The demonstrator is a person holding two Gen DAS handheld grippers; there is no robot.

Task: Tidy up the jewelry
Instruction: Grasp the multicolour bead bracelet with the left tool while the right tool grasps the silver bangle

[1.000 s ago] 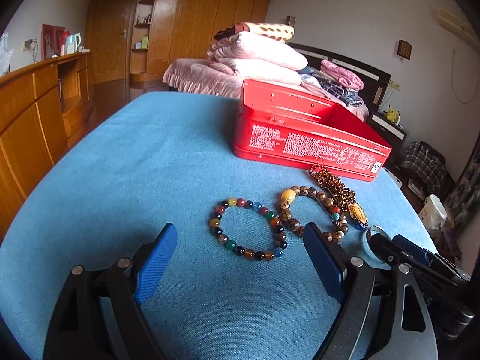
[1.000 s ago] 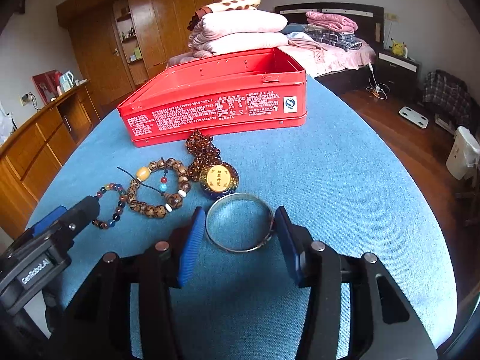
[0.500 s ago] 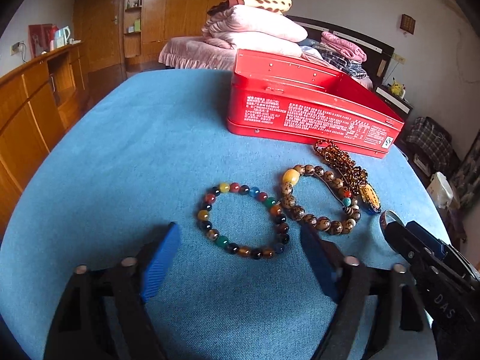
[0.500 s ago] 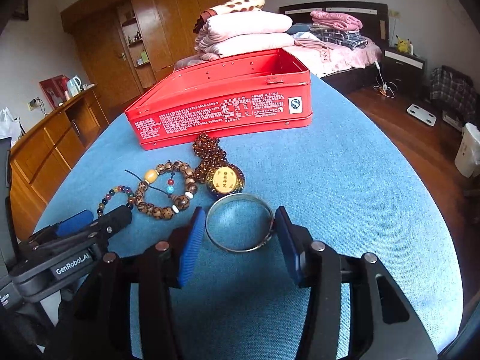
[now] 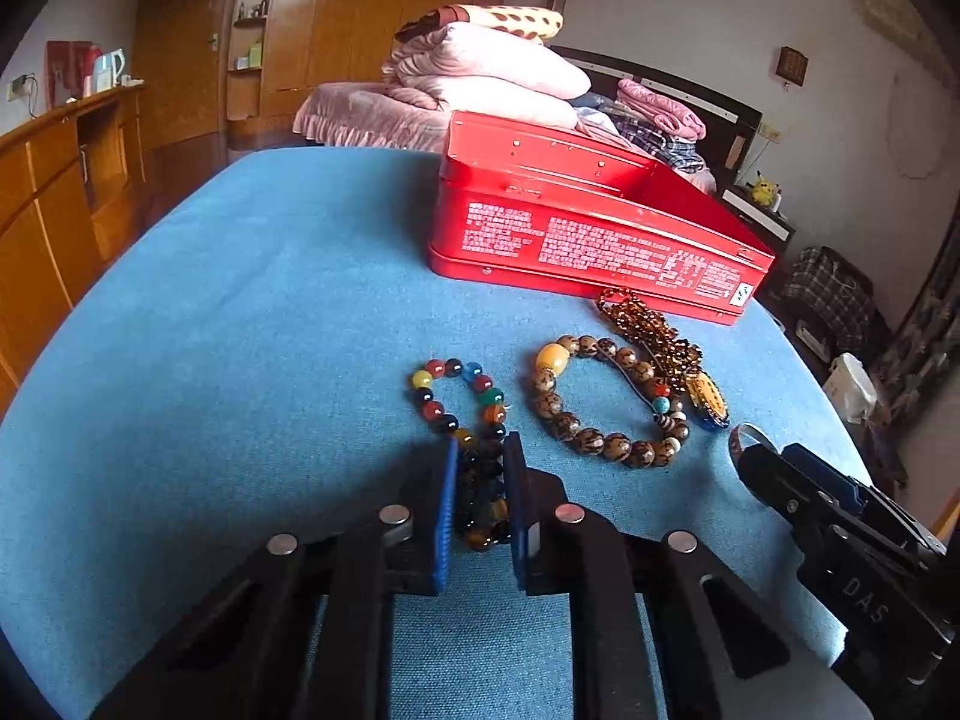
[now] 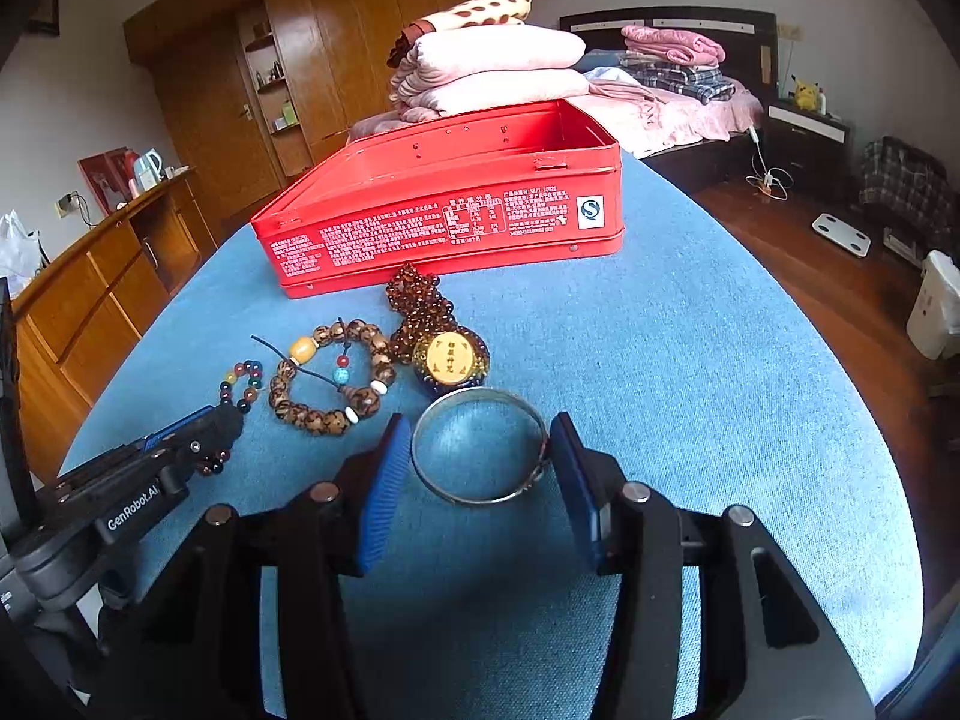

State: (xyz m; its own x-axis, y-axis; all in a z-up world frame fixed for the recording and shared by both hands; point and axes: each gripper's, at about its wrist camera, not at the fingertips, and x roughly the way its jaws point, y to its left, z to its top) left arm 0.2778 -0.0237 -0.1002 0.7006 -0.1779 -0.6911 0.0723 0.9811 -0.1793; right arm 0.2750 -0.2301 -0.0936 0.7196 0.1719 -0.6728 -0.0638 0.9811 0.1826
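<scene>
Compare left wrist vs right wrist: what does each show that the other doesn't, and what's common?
Left wrist only: the left gripper shut on the near side of the multicolored bead bracelet, beads squeezed between its blue pads.

Right wrist only: the whole silver bangle lying flat between the right gripper's open fingers, both pads close against it; also the round face of the yellow pendant.

Both: the open red tin, the brown bead bracelet, the amber bead strand and the blue tablecloth.

Premises: a home bedroom. Evidence: bed (image 6: 678, 114) bearing folded quilts (image 6: 492, 69), wooden wardrobe (image 6: 360, 48), nightstand (image 6: 807, 135), sideboard (image 5: 54, 192).
</scene>
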